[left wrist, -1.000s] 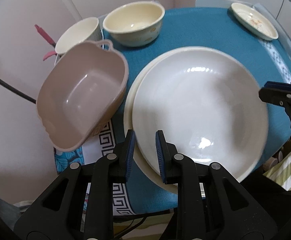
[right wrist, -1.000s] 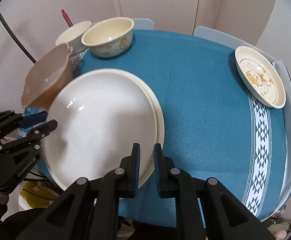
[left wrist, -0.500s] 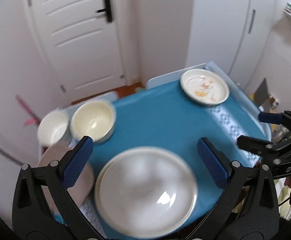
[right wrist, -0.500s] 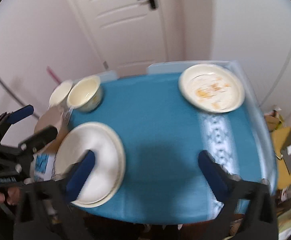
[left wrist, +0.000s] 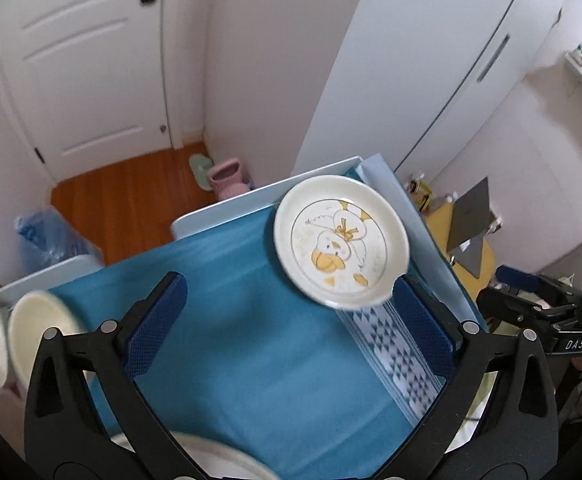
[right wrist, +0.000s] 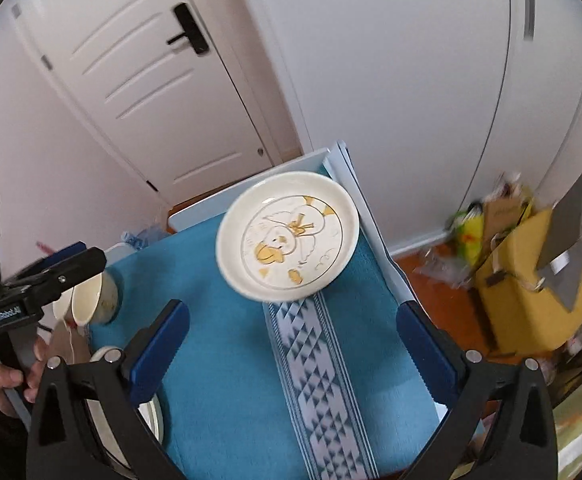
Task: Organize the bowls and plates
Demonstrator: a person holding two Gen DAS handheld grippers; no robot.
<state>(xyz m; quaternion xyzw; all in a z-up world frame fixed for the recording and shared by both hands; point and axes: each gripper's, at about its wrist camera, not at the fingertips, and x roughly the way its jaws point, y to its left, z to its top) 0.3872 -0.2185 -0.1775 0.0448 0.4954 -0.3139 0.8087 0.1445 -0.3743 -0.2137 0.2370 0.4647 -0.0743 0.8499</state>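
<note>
A cream plate with a yellow duck picture (left wrist: pixel 341 242) lies at the far right of the blue tablecloth (left wrist: pixel 251 340); it also shows in the right wrist view (right wrist: pixel 289 236). My left gripper (left wrist: pixel 291 312) is open and empty, above the table short of that plate. My right gripper (right wrist: pixel 293 328) is open and empty, also short of it. The stacked white plates (left wrist: pixel 227 464) peek in at the bottom edge, and at bottom left in the right wrist view (right wrist: pixel 151 412). Two cream bowls (left wrist: pixel 31 332) stand at the left edge.
A white door (right wrist: pixel 143 80) and white wardrobe (right wrist: pixel 431 80) stand behind the table. A yellow box with clutter (right wrist: pixel 531 280) sits on the floor to the right. A pink stool (left wrist: pixel 229 178) and blue bag (left wrist: pixel 47 236) are on the wooden floor.
Both grippers opened off the white plates, rose and swung toward the duck plate at the far right. The white plates stay stacked at the near left.
</note>
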